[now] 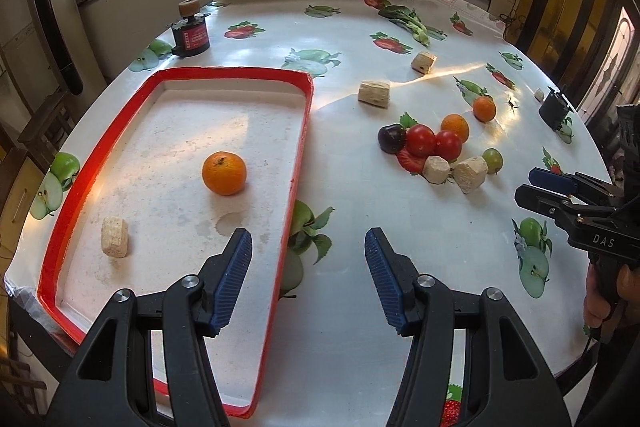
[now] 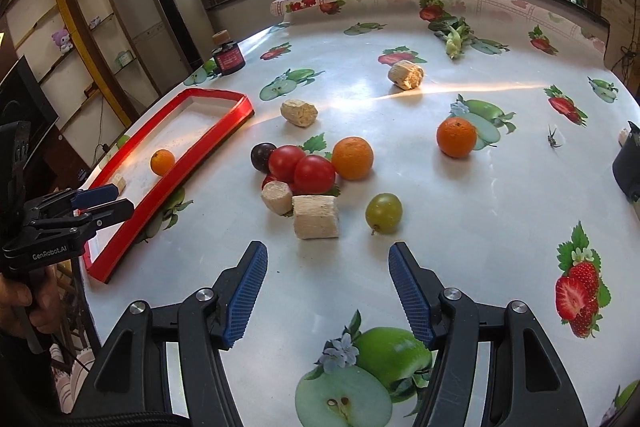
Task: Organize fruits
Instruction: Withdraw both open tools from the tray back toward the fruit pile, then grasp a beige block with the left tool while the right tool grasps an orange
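Hovering with its blue pads spread wide and empty, the left tool (image 1: 308, 267) hangs over the near edge of a red-rimmed tray (image 1: 298, 155) that holds one orange (image 1: 223, 173) and a pale cork-like block (image 1: 115, 237). The right tool (image 2: 328, 285), likewise gaping and empty, faces the loose fruit on the tabletop (image 2: 460, 227): a green grape (image 2: 383, 213) nearest, two tomatoes (image 2: 304, 169), a dark plum (image 2: 262, 155) and two more oranges (image 2: 352, 158) beyond, well apart from the tray.

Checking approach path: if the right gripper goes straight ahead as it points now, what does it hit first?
Probably the tan block, just left of centre ahead of the open right gripper; the green grape sits just right. Depth is uncertain.
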`<state>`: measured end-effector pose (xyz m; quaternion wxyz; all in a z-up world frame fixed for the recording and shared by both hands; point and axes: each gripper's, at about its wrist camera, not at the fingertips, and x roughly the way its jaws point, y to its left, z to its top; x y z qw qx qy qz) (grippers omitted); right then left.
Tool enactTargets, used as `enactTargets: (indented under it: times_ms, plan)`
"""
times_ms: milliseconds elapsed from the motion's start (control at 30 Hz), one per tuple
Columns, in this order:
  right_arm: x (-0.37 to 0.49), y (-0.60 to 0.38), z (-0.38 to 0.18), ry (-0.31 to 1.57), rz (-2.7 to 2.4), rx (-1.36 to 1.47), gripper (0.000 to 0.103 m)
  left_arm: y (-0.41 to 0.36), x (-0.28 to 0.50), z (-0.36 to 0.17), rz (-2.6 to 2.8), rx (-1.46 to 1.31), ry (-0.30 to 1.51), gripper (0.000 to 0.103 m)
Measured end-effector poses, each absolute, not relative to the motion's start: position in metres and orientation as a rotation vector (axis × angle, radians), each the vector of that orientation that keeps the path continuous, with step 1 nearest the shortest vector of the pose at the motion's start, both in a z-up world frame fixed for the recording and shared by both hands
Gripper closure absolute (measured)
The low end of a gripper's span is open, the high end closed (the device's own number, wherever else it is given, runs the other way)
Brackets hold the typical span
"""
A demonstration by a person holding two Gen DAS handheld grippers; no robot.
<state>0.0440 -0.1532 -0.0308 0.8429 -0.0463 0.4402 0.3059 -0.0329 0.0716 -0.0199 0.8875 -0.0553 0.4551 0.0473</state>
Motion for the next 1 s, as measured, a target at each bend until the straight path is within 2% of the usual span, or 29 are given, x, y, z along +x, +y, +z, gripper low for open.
enactTargets:
  times_ms: [500, 1000]
  plan:
    - [0.063, -0.173, -0.037, 0.921, 0.579, -0.105, 0.038, 0.019, 0.018, -0.033, -0.042, -0.077, 0.98, 0.046]
    - [0.134, -0.184, -0.044, 0.931, 0.472, -0.106, 0.038, -0.008, 0.069, -0.062, -0.116, -0.075, 1.041, 0.048]
